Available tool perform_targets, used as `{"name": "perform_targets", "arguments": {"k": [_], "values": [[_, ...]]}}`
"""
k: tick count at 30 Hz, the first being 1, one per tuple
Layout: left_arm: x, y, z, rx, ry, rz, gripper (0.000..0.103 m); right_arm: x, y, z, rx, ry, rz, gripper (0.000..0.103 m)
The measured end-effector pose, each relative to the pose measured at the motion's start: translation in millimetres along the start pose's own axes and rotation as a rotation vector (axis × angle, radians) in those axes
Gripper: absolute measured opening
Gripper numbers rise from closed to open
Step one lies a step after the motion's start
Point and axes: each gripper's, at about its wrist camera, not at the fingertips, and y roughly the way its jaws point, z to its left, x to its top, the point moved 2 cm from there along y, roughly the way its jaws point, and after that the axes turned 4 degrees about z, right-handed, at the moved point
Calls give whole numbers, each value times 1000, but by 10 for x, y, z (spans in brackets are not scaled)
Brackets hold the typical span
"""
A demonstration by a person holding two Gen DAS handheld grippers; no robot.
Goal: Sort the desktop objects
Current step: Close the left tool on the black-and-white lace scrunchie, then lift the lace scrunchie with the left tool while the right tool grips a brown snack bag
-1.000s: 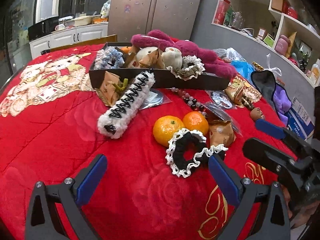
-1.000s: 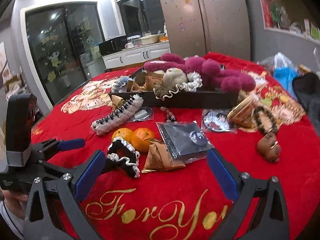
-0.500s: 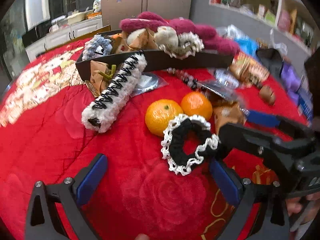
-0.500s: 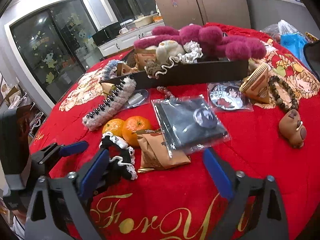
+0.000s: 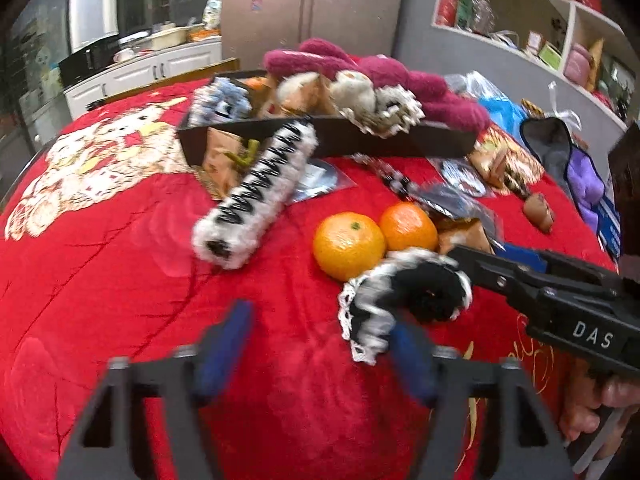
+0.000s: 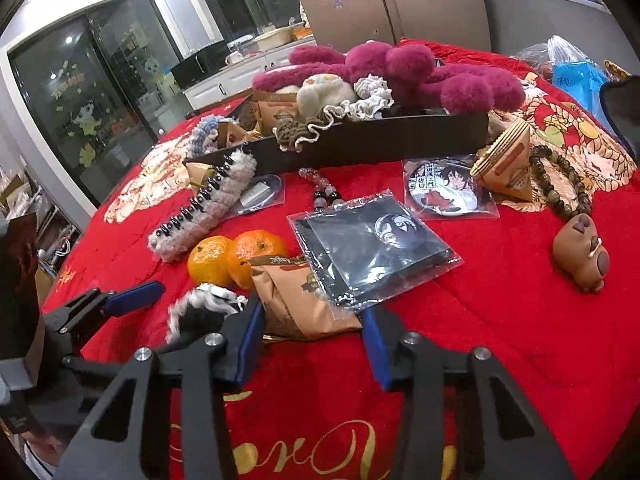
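Far left on the red cloth [image 5: 100, 280]: fluffy white hair clip [image 5: 256, 200] with black teeth, leaning toward the dark tray [image 5: 360, 136] at the far side. Nearer, the left gripper [image 5: 320, 320], jaws just closing and now half spread, pinching nothing; only bare cloth between the blue pads. Right of centre: two tangerines [image 5: 348, 244] touching each other. Just in front of them, the black scrunchie [image 5: 420, 292] with white lace, its lace edge at the left gripper's right finger. Further right, the right gripper [image 6: 312, 312], jaws just drawn in, pads pressed on either side of the brown paper packet [image 6: 296, 300]. Beyond it, a clear sleeve [image 6: 376, 244] overlapping the packet's far end. Far right, well apart: a brown figurine [image 6: 580, 256].
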Motion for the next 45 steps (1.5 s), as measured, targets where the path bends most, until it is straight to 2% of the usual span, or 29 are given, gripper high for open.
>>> {"name": "perform_targets", "arguments": {"k": [2,4,11,19,33,42,45], "values": [[3,-16,26,13,-8,-4,28,-4,-32,5,7,2,-15,45],[-2,-37,53,-3,-21,-11,12,-16,-57,9,22,5,-25,45],[-47,-139,55,-37,-19,-41,9,-64,-182,36,71,3,-74,45],[-61,-214,73,-52,-31,-72,9,-96,-245,123,74,-34,-102,45],[-68,-253,25,-45,-6,-90,10,-119,-277,95,81,-25,-118,45],[-73,-301,-1,-39,11,-112,10,-130,-358,64,78,-11,-156,45],[-74,-334,62,-49,-13,-126,10,-134,-396,56,84,-9,-176,45]]}}
